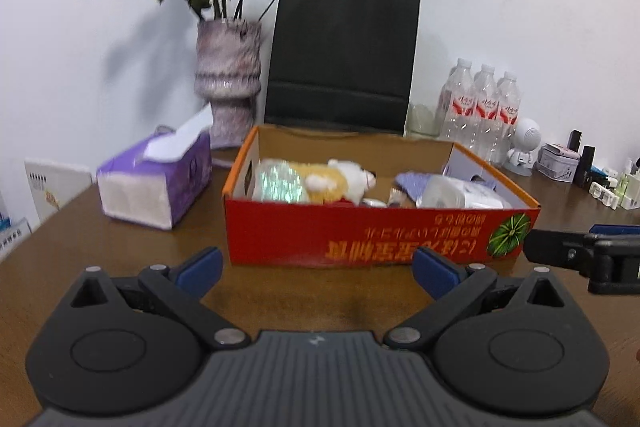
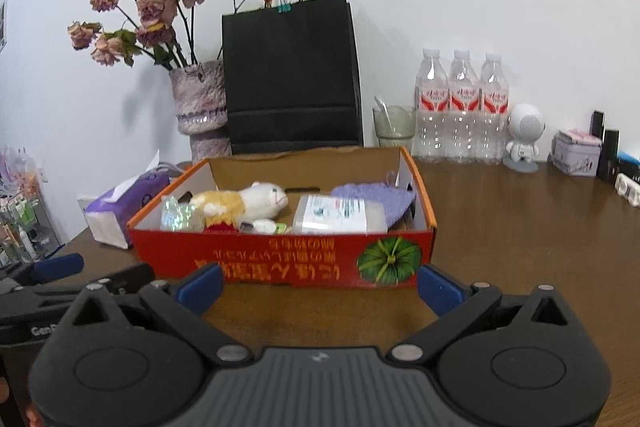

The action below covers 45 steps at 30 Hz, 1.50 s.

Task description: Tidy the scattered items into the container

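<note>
A red and orange cardboard box [image 1: 360, 239] [image 2: 280, 255] stands on the brown table. Inside lie a plush toy [image 1: 340, 183] [image 2: 248, 205], a shiny packet [image 1: 278, 183] [image 2: 178, 215], a white wipes pack [image 1: 460, 193] [image 2: 340, 213] and a purple cloth [image 2: 372, 195]. My left gripper [image 1: 318, 269] is open and empty, just in front of the box. My right gripper [image 2: 320, 287] is open and empty, also in front of the box. The right gripper's tip shows at the left wrist view's right edge [image 1: 576, 251]; the left gripper shows at the right wrist view's left edge [image 2: 56, 267].
A purple tissue box [image 1: 156, 183] [image 2: 124, 203] sits left of the box. Behind stand a vase of dried roses [image 1: 228, 79] [image 2: 200, 103], a black paper bag [image 1: 340, 55] [image 2: 290, 75], a glass [image 2: 394, 127], three water bottles [image 1: 480, 107] [image 2: 460, 107], a white figurine [image 2: 522, 137] and small tins.
</note>
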{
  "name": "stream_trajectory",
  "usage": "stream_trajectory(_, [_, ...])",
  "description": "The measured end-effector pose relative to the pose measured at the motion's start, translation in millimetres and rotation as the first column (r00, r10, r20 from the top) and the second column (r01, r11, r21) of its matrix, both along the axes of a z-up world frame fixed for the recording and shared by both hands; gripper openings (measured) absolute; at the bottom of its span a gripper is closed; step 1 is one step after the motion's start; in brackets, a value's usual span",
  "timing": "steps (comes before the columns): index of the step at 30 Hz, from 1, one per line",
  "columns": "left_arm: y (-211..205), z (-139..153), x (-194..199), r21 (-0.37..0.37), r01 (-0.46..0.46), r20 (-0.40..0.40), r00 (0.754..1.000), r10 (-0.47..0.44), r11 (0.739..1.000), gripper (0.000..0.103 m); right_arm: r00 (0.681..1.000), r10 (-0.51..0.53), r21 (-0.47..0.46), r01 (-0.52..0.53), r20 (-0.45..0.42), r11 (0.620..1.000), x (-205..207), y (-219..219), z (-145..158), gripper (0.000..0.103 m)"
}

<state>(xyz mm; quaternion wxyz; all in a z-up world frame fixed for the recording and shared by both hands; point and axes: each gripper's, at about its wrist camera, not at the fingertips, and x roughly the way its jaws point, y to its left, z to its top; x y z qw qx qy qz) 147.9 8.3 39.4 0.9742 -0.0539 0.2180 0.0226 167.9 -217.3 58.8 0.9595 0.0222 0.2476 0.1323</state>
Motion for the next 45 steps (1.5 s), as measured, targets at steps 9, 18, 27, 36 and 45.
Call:
stream_trajectory(9, [-10.8,0.5,-10.4,0.019,0.017,0.031,0.999,-0.018,1.000,0.103,1.000,-0.013,-0.019,0.012,-0.014,1.000,2.2,0.0,-7.6,0.103])
stream_trajectory(18, [-7.2,0.7,-10.8,0.013,-0.023,0.018,1.000,0.023,1.000,0.103,1.000,-0.024,0.003,0.024,-0.007,1.000,2.0,-5.4,-6.0,0.103])
stream_trajectory(27, [-8.4,1.1,-10.8,0.017,-0.018,0.011,1.000,0.018,1.000,0.103,1.000,-0.015,0.001,0.015,-0.006,1.000,1.4,-4.1,-6.2,0.103])
stream_trajectory(36, [-9.8,-0.1,-10.7,0.015,-0.012,0.007,1.000,0.011,1.000,0.103,1.000,-0.018,0.000,0.018,-0.011,1.000,2.8,-4.1,-7.5,0.103])
stream_trajectory(45, [-10.9,2.3,-12.7,0.016,-0.003,0.016,1.000,0.003,1.000,0.103,1.000,-0.018,-0.001,0.018,-0.011,1.000,3.4,-3.6,-8.2,0.103])
